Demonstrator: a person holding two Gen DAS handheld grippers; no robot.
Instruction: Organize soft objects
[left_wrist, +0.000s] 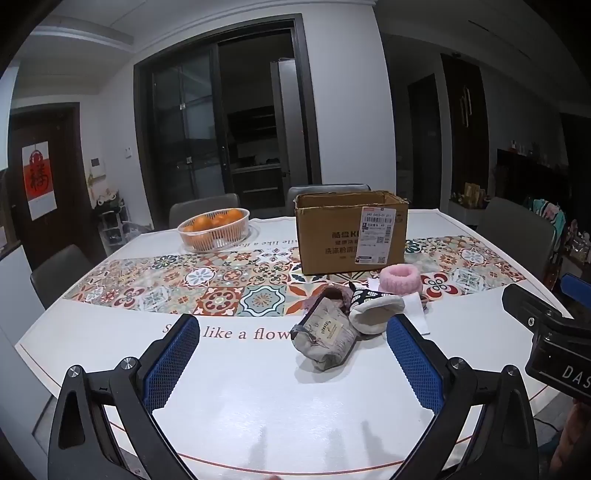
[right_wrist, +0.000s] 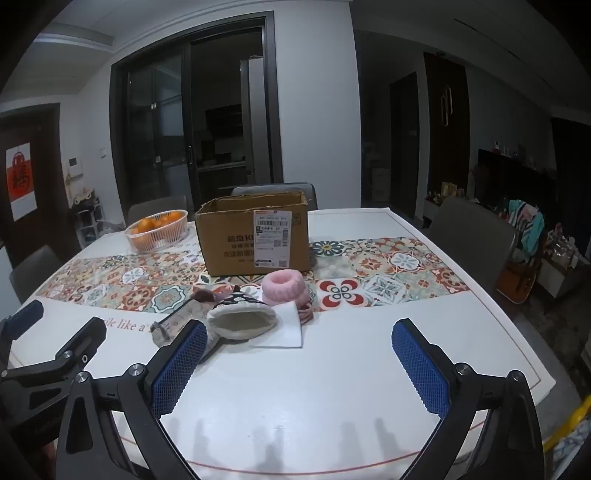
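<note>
- Several soft pieces lie bunched mid-tabletop, just short of the patterned runner (right_wrist: 388, 273): a grey drawstring pouch (left_wrist: 327, 341), a cream-lined mitt (right_wrist: 242, 321), a pink knitted ring (right_wrist: 283, 286) and a folded white cloth (right_wrist: 284, 328).
- All look light, limp and compressible; the pouch's bunched middle probably gives the surest pinch.
- Left gripper (left_wrist: 291, 363) hangs with fingers wide apart, the pouch between them but untouched.
- Right gripper (right_wrist: 299, 363) is likewise spread, holding nothing.
- Behind the pile stands an open cardboard box (right_wrist: 255, 240), the likely destination; a basket of oranges (left_wrist: 214, 229) sits near the far left edge.

home dining room | table (left_wrist: 110, 343) | chairs (left_wrist: 203, 208) | orange basket (left_wrist: 214, 229)
</note>
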